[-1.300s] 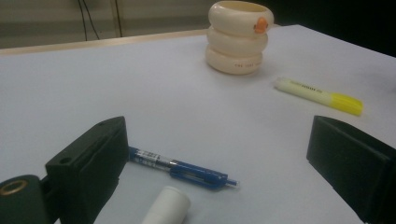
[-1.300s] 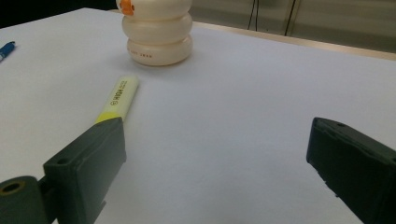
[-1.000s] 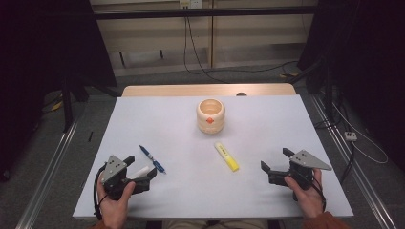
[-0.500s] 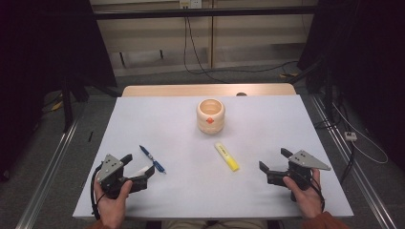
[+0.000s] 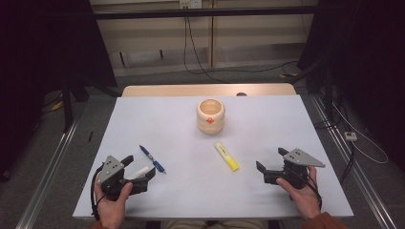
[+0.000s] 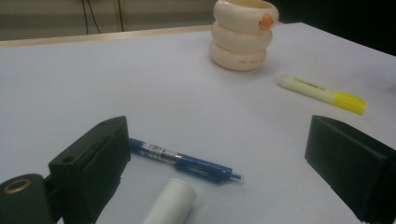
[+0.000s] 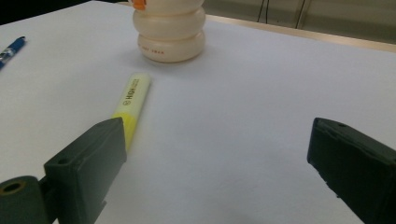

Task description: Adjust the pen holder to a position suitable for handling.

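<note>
While our left gripper rests with jaws wide apart around a white cylinder, beside the blue pen, our right gripper is also released near the yellow highlighter; its black print is too blurred to read.

Left hand: entering from the near edge at the left, gripping the left gripper low over the near-left part of the table, jaws spread wide and pointing right and slightly far.

Right hand: entering from the near edge at the right, holding the right gripper low over the near-right part, jaws gaping wide and pointing left, grey plate lying on top.
</note>
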Demonstrator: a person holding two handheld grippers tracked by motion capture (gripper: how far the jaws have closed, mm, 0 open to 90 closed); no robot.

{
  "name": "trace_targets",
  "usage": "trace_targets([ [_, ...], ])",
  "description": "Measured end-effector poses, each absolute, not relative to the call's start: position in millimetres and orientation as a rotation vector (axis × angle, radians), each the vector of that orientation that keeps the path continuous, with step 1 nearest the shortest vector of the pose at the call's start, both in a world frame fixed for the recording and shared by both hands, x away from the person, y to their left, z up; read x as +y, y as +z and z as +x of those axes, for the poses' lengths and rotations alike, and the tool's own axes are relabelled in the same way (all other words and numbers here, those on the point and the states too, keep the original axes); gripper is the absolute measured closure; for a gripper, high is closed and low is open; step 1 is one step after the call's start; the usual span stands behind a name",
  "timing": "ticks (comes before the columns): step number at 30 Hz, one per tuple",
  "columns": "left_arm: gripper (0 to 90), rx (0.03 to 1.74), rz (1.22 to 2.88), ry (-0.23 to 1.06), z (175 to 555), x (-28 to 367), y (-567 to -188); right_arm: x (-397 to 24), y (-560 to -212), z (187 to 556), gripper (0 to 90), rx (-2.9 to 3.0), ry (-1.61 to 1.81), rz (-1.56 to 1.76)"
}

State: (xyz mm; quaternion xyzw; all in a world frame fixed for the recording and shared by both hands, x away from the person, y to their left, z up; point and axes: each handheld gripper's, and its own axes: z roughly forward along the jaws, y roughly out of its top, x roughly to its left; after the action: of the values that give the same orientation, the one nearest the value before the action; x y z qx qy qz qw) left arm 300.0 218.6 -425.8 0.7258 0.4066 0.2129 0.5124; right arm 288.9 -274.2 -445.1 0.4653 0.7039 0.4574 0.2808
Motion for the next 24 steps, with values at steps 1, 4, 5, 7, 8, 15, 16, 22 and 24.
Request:
trace_targets([
  [1, 6.7, 0.975, 1.742, 0.508, 300, 218, -426, -274, -445, 292, 4.5, 1.885, 1.222, 1.254],
  [4, 6.7, 0.970, 1.757, 0.499, 299, 217, -427, -274, -442, 295, 4.6, 1.890, 1.223, 1.252],
  [5, 6.7, 0.967, 1.755, 0.499, 300, 217, -427, -272, -438, 299, 5.5, 1.892, 1.225, 1.236],
  [7, 6.8, 0.973, 1.753, 0.498, 301, 216, -427, -271, -436, 301, 5.7, 1.905, 1.230, 1.232],
  [8, 6.8, 0.977, 1.754, 0.509, 301, 216, -427, -270, -432, 307, 6.2, 1.940, 1.237, 1.228],
  [15, 6.6, 0.989, 1.767, 0.494, 301, 216, -430, -259, -425, 325, 7.2, 2.005, 1.236, 1.205],
  [16, 6.6, 0.986, 1.768, 0.497, 301, 217, -430, -259, -425, 325, 7.2, 2.005, 1.236, 1.205],
  [22, 6.6, 0.985, 1.777, 0.487, 302, 216, -431, -248, -418, 338, 5.8, 1.976, 1.261, 1.184],
  [24, 6.6, 0.982, 1.780, 0.486, 302, 215, -431, -245, -416, 344, 5.6, 1.977, 1.256, 1.176],
])
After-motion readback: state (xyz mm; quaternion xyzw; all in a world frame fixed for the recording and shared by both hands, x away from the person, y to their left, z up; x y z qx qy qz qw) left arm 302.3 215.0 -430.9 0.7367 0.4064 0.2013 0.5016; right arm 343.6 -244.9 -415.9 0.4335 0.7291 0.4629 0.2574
